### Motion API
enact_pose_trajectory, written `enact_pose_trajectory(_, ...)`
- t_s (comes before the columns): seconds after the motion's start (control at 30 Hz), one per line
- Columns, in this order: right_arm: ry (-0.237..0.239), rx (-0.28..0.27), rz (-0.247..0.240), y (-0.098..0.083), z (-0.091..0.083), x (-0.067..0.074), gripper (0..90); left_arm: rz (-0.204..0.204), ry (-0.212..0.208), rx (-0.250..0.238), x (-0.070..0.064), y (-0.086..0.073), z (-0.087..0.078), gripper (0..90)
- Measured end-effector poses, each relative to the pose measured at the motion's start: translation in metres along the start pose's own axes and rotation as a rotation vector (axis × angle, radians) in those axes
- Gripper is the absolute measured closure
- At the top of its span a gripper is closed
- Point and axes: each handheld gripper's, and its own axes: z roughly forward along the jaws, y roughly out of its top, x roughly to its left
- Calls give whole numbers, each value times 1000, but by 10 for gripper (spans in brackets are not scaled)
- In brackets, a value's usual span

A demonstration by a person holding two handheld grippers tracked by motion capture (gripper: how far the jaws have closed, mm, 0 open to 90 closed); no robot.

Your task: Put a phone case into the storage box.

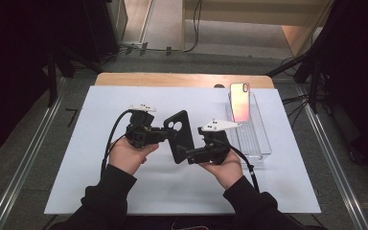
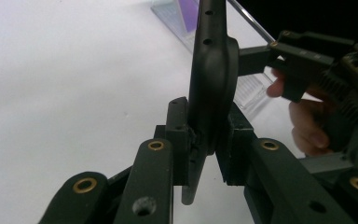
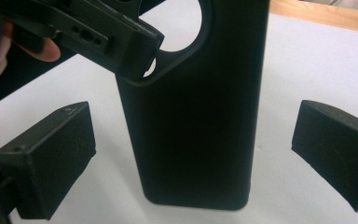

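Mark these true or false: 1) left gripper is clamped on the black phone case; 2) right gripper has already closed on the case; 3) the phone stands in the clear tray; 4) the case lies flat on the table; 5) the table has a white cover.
1) True. The left gripper has its jaws pressed on the black phone case at the end with the camera cutout.
2) False. The right gripper is open, pads standing clear on either side of the case.
3) True. The phone leans upright in the clear tray.
4) False. The case is held up off the table.
5) True. A white cover lies over the table.
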Motion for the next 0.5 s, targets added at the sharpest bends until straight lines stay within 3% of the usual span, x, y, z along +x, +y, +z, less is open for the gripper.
enact_pose_trajectory(0.3,-4,29,10,-4,13,3,0,0,-11,13,-8,-1,6,771)
enact_pose_trajectory(0.5,-27,18,10,-4,20,3,20,6,-16,23,-11,-2,9,770)
